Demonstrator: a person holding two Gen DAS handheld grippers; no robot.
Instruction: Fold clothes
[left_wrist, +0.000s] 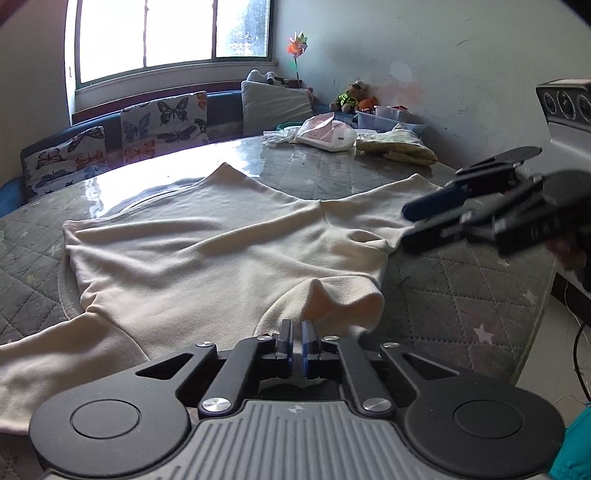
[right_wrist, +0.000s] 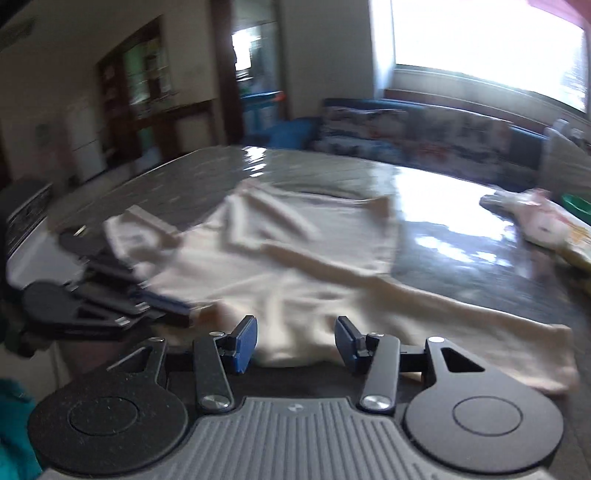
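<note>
A cream long-sleeved garment (left_wrist: 221, 258) lies spread on the grey quilted round table (left_wrist: 461, 295). My left gripper (left_wrist: 296, 326) is shut on a raised fold of the garment at its near edge, by the neckline. My right gripper (right_wrist: 295, 328) is open and empty, just above the garment's near edge (right_wrist: 295, 302). In the left wrist view the right gripper (left_wrist: 410, 221) hovers at the garment's right side. In the blurred right wrist view the left gripper (right_wrist: 181, 310) is at the left, pinching the cloth. One sleeve (right_wrist: 480, 325) stretches to the right.
Folded clothes (left_wrist: 399, 147), a pink-white bag (left_wrist: 325, 133) and a plastic box (left_wrist: 388, 114) sit at the table's far side. A bench with butterfly cushions (left_wrist: 159, 122) and soft toys (left_wrist: 351, 96) runs under the window. The table edge (left_wrist: 532, 332) drops off at the right.
</note>
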